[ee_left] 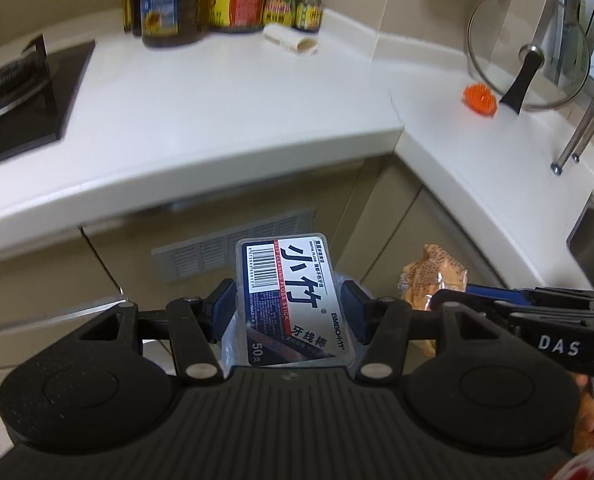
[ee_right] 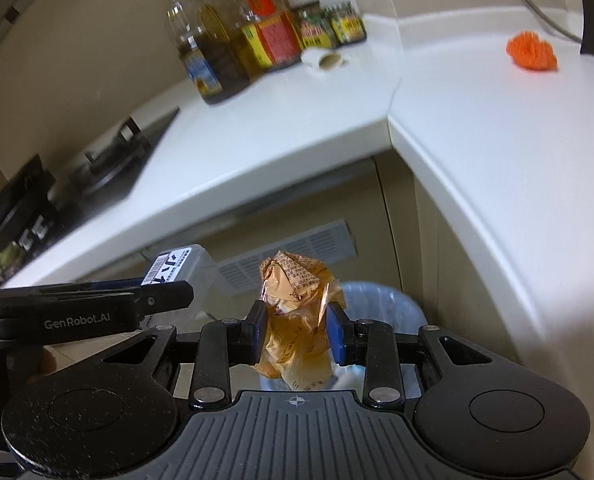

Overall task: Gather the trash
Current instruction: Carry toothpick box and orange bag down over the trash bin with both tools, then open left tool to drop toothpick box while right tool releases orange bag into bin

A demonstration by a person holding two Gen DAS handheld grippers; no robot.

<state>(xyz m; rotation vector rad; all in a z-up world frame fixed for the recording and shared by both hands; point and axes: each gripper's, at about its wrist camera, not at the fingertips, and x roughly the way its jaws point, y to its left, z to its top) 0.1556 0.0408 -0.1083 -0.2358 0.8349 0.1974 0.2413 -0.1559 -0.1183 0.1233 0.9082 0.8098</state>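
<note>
1. White L-shaped countertop [ee_left: 233, 92] fills the upper half of the left wrist view, its rounded front edge overhanging beige cabinet doors and a grey vent grille [ee_left: 201, 254].
2. On that counter sit a black gas hob [ee_left: 21, 100] at the left, a cluster of oil bottles and jars [ee_left: 217, 0] at the back, an empty paper roll [ee_left: 291, 40] lying just before them, an orange scrubber [ee_left: 480, 98] and a glass lid [ee_left: 525, 48] propped on the right.
3. Below the counter edge, the left gripper [ee_left: 293, 306] clamps a clear floss-pick box [ee_left: 293, 300] by its long sides; the right gripper's arm crosses in from the right, and a sink corner shows only here.
4. Right wrist view: the same counter corner juts forward overhead, with open cabinet front beneath it.
5. The right gripper [ee_right: 297, 326] pinches a crumpled tan wrapper [ee_right: 293, 312], jaws narrow around it.
6. Directly below the wrapper stands a bin with a pale blue liner [ee_right: 381, 304], clear only in this view; the left gripper with its box sits just beside, to the left.
</note>
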